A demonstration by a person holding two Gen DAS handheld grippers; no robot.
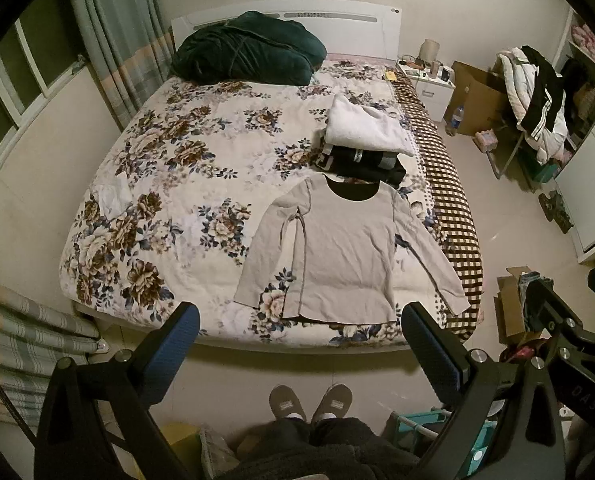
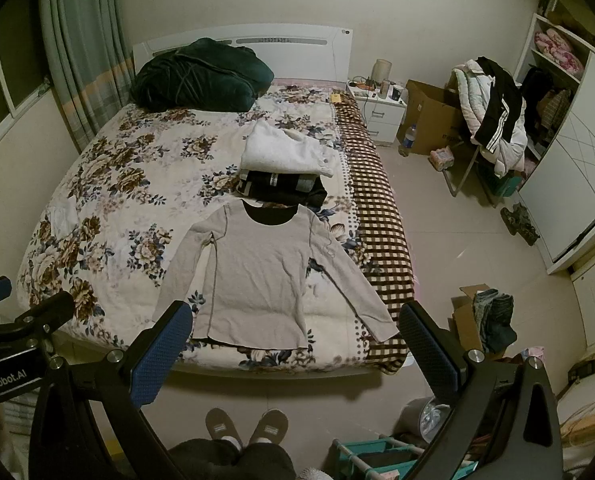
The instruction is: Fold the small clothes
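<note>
Your left gripper [image 1: 301, 340] sits at the bottom of the left wrist frame with both blue-padded fingers spread wide and nothing between them; your right gripper [image 2: 295, 338] is the same at the bottom of the right wrist frame, wide apart and holding nothing. The beige long-sleeve shirt [image 1: 345, 252] lies flat and unfolded, sleeves out, at centre frame on the floral bedspread [image 1: 169, 184], near the bed's foot edge. Just above it in frame, at its collar, sits a stack of folded clothes [image 1: 361, 140], white piece on top, dark ones under.
</note>
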